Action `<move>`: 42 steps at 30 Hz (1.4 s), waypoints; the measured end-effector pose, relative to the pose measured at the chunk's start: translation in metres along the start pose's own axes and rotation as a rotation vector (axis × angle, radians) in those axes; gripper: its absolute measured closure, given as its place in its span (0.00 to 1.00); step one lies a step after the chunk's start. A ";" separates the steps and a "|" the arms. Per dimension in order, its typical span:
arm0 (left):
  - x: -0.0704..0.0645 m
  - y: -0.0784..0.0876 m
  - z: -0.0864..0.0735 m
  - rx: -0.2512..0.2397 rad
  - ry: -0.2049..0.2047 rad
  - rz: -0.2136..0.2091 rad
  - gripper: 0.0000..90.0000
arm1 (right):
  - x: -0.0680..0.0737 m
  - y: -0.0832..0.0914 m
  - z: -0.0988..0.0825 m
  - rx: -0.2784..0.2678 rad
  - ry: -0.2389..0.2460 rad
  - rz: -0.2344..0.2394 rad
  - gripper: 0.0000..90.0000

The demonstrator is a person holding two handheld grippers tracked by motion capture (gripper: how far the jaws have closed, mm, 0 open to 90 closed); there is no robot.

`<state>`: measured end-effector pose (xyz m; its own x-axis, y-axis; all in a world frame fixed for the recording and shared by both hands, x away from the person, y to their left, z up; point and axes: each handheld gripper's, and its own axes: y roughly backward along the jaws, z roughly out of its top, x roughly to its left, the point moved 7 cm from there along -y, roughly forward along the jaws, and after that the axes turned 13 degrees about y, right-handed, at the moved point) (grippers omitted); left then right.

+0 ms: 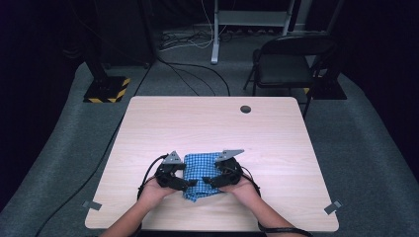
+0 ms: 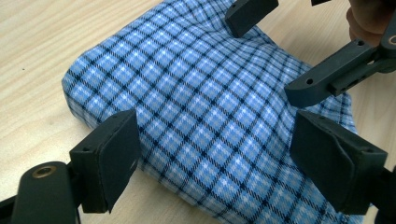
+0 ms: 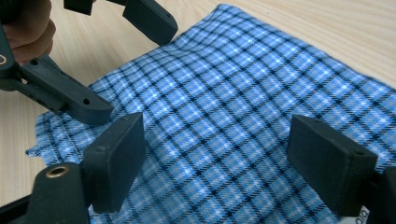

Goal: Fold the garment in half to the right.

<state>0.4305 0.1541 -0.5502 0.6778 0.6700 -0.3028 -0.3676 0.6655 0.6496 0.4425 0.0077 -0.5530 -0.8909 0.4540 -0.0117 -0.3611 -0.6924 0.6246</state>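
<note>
Blue plaid cloth sits on the table, near the front edge, between both hands, already folded into a compact pad: rounded folded edges on the far side in the left gripper view, layers stacked. Looks like folding is the job and most of it is done. One end is untidy: in the right gripper view a loose ragged corner sticks out flat on the table past the neat stack, so I'd judge at least one more tuck or fold is left. Left gripper: fingers spread wide, hovering over the near edge of the cloth, nothing pinched. Right gripper: fingers also wide apart above the cloth surface, no fabric between the pads. Both point inward at each other across the cloth in the high view, left gripper and right gripper nearly tip to tip. No grasp yet on either side; next step probably means picking an edge and closing on it.
</note>
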 end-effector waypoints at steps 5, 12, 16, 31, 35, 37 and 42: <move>0.000 -0.002 -0.002 -0.002 0.007 0.004 0.17 | 0.000 -0.001 -0.003 0.007 0.010 -0.001 0.20; -0.006 0.007 -0.001 -0.018 -0.006 0.017 0.18 | 0.001 0.005 -0.001 0.009 0.029 -0.017 0.21; -0.010 0.013 0.000 -0.029 -0.013 0.014 0.18 | 0.000 0.016 0.009 -0.032 0.032 -0.029 0.22; -0.021 0.001 -0.001 -0.018 -0.029 -0.012 0.18 | -0.011 -0.012 0.020 -0.004 0.020 -0.046 0.22; -0.021 0.000 -0.002 -0.018 -0.029 -0.012 0.18 | -0.013 -0.013 0.016 -0.009 -0.005 -0.040 0.22; -0.021 0.000 -0.003 -0.018 -0.026 -0.014 0.18 | -0.013 -0.013 0.015 -0.008 -0.005 -0.041 0.22; -0.021 -0.002 -0.005 -0.019 -0.027 -0.011 0.18 | -0.014 -0.012 0.012 -0.007 -0.009 -0.040 0.22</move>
<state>0.4139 0.1403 -0.5485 0.6983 0.6540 -0.2909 -0.3718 0.6787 0.6334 0.4622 0.0165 -0.5504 -0.8734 0.4860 -0.0297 -0.3981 -0.6777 0.6182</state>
